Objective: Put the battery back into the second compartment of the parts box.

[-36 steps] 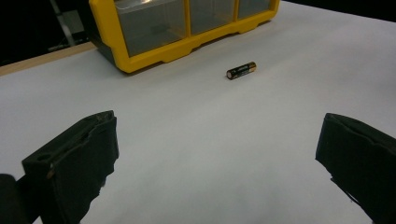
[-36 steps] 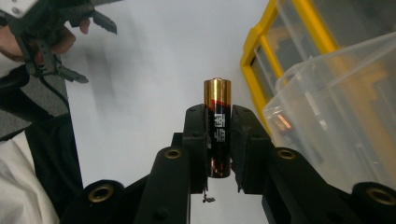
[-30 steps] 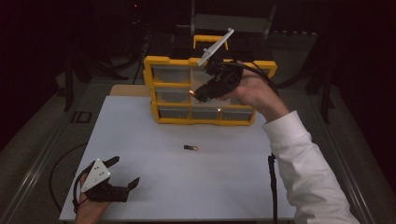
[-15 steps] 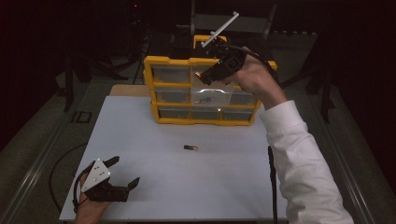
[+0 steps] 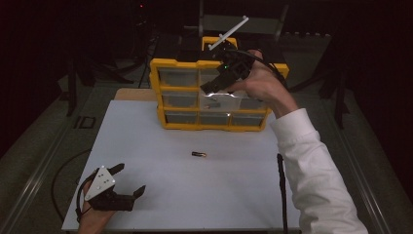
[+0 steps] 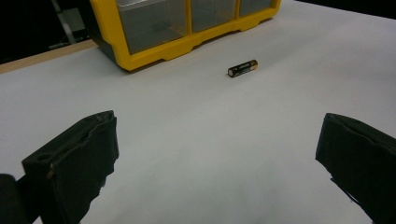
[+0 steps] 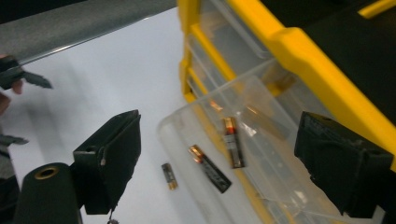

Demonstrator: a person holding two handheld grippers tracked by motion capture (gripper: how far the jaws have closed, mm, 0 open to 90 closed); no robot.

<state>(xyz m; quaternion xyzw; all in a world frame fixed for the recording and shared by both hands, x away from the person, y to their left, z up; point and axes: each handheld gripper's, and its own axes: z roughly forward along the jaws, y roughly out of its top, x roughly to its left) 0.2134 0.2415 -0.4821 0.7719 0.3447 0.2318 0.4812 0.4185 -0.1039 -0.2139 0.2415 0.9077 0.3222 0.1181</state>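
i have the right gripper [image 5: 214, 87] up at the yellow drawer cabinet [image 5: 157, 78] on the far side of the table, over its pulled-out clear drawer [image 7: 261, 93]. its jaws have just been opening and now stand wide with nothing between them; two batteries [image 7: 232, 142] lie loose in the drawer below. one more battery [image 5: 198, 154] lies on the white table [image 5: 146, 146], mid-table, near the cabinet. it looks small, light, rigid and smooth, likely to roll, so i'd pinch it across its middle. my left gripper [image 5: 127, 181] rests near left, jaws spread, empty.
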